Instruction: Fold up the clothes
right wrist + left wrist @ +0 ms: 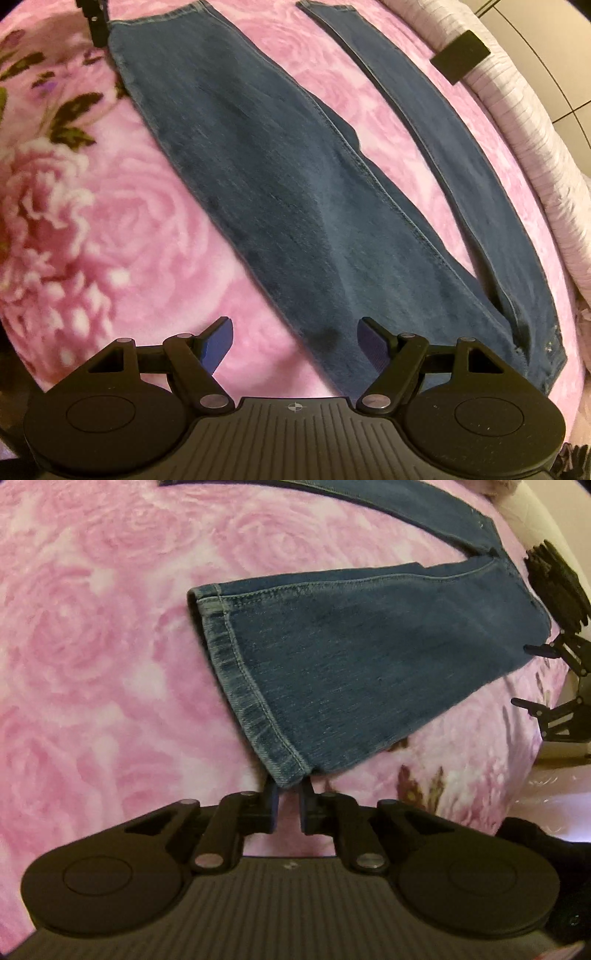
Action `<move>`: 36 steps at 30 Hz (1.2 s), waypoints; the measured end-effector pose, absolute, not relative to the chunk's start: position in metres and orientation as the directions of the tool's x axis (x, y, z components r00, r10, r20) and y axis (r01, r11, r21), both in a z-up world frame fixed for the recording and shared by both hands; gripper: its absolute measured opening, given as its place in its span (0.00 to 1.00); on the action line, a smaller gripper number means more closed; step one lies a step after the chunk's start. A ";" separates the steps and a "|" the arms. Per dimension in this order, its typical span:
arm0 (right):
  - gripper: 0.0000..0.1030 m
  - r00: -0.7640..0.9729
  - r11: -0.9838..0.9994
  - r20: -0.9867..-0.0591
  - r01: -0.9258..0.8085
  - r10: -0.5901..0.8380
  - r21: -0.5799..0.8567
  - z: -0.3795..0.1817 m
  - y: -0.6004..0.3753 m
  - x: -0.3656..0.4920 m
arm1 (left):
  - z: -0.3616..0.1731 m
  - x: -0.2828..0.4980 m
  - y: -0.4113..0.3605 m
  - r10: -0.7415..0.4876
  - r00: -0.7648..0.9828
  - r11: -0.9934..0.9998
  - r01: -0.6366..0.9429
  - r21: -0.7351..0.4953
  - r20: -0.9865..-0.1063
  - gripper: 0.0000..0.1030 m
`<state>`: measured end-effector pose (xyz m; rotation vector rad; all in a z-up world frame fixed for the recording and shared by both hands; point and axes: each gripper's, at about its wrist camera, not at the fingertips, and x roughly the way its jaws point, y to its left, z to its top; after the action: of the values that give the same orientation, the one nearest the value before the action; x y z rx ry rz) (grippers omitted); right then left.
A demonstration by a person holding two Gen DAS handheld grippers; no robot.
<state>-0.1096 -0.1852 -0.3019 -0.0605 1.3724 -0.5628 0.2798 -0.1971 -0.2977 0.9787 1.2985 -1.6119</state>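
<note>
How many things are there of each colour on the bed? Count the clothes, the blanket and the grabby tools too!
Blue: 1, the blue denim jeans
Pink: 1, the pink rose-patterned fleece blanket
Black: 3, the left tool, the right tool and a black flat rectangular piece
Total: 5

The jeans are blue denim, matt and finely ribbed, with stitched, faded hems. Under them the blanket looks like soft, fuzzy pink fleece printed with roses. The left hand-held gripper is matt black plastic with shiny metal pivot pins.
</note>
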 end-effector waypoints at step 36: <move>0.93 -0.084 -0.061 -0.871 0.996 -0.484 -0.062 -0.012 -0.232 -0.318 | -0.077 0.087 -0.278 -0.435 -0.112 -0.342 0.938 0.049 -0.893 0.78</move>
<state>-0.3184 -0.2318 -0.0120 0.8177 0.8553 -1.4938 0.0867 -0.2785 -0.0772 1.0715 0.6876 -1.6685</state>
